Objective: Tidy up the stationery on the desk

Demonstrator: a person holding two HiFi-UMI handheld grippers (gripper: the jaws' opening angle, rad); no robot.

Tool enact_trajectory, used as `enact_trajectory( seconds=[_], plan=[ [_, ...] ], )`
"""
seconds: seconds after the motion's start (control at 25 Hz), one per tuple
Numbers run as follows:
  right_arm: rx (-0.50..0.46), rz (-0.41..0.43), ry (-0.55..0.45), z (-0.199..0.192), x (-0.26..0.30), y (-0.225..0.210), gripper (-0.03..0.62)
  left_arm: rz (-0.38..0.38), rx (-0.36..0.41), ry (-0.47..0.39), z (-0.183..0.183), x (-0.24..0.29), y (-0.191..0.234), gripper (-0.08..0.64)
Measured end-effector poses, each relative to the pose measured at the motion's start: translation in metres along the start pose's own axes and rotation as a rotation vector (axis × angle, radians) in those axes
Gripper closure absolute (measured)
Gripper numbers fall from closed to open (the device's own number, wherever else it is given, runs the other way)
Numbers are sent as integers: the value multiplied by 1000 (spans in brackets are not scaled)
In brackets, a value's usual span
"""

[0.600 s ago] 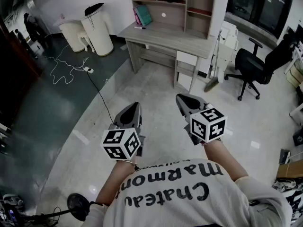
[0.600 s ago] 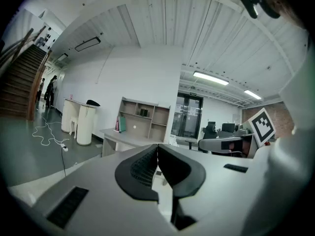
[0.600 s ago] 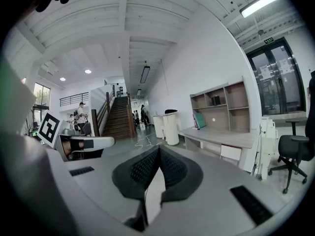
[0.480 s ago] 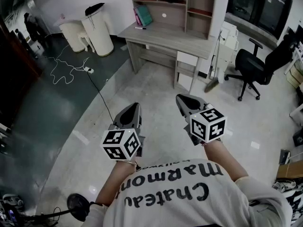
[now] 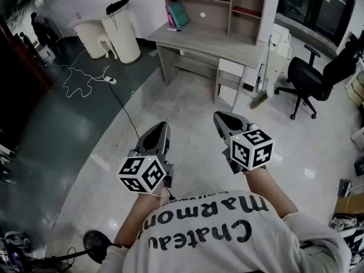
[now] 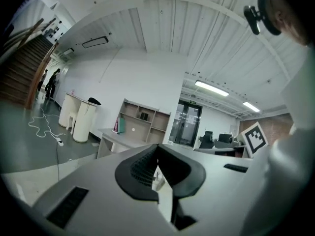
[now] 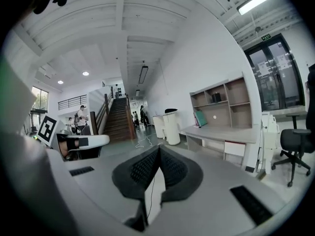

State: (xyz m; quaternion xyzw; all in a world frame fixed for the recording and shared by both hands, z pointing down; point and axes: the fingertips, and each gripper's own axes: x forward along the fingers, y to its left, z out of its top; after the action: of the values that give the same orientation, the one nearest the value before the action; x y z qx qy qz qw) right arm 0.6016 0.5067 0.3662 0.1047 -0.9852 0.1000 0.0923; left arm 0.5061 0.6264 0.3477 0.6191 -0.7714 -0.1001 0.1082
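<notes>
A pale tiled floor is running up to a wooden desk (image 5: 227, 43), where a pen (image 5: 173, 29) is lying well beyond both grippers. The left gripper (image 5: 161, 127) and the right gripper (image 5: 223, 117) are hovering side by side, both clenched shut on nothing. The gripper views are taking in ceiling lights (image 6: 211, 88) that the head view is not catching.

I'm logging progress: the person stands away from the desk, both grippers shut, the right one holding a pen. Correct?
No: the right gripper holds nothing; the right gripper view shows its jaws shut together, empty. The rest stands: the person is away from the desk, and the left gripper is shut.
</notes>
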Motion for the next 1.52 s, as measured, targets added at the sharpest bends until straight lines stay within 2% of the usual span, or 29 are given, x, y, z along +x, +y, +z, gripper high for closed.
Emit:
enact_trajectory(
  seconds=[0.2,0.48,0.72,0.92,1.08,1.32,1.52],
  plan=[
    [50,2,-6,-19,9,11,580,-24,-23,-12,-8,-12,19,545],
    [57,5,55,-47,24,17,580,-12,-135,-15,-30,-21,46,545],
    [56,6,85,-53,44,7,580,9,-136,12,-43,-4,61,545],
    [80,5,104,-56,69,-20,580,27,-123,26,-44,29,76,545],
    [99,6,96,-45,101,-51,580,42,-133,-17,-33,63,93,545],
    [85,36,83,-6,149,-97,580,90,-143,-44,-7,128,119,545],
    [64,68,61,28,186,-135,580,61,-109,-63,15,188,121,545]
  ],
)
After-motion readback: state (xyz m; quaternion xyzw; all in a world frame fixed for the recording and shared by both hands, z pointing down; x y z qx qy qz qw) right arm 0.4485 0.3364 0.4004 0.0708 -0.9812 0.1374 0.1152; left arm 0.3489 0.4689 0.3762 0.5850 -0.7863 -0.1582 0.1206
